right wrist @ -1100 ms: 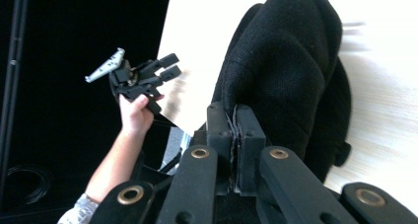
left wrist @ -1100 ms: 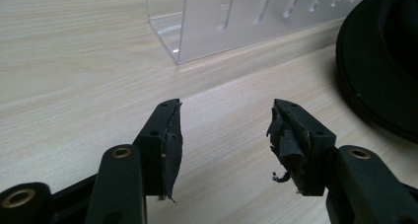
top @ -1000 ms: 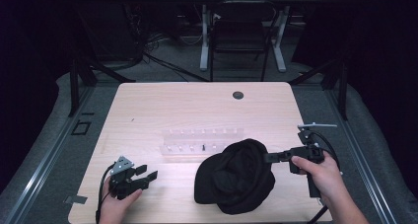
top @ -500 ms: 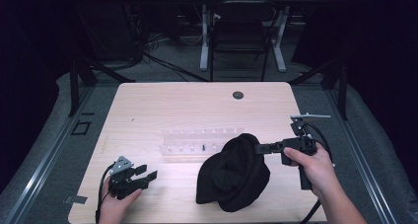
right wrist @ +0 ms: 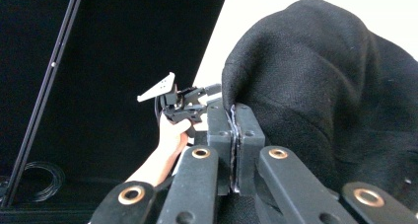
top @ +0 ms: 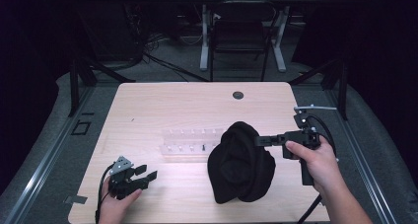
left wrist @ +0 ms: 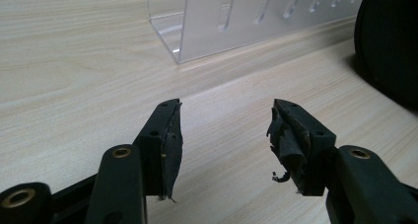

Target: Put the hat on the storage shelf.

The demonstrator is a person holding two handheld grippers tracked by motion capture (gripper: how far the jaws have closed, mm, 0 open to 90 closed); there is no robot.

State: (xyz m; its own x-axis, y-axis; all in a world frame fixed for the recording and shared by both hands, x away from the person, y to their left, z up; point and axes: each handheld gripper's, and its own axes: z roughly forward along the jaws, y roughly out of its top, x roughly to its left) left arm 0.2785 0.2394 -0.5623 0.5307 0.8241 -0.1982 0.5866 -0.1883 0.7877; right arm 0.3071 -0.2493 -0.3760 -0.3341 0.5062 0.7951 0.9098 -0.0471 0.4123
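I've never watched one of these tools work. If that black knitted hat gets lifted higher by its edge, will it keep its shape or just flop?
Probably flop: the black hat already hangs in soft folds from the right gripper, whose jaws pinch only its edge. It looks light, since that small pinch raises much of it. It seems unlikely to slip, as the knit looks rough, but its lower part may drag across the table.

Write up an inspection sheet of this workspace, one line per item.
Surface: light wooden table, round dark grommet near its far edge.
Job's things: black cloth, bunched, one edge pinched and lifted; clear plastic rack beside it.
Clutter: nothing seen.
Grippers: right gripper shut on the black cloth; left gripper rests on the table near the front left corner, jaws open, nothing between them, pads frayed.
Cables: one trails from each gripper; more lie on the floor beyond the table.
Surroundings: dark room, a chair and a white-legged table beyond.
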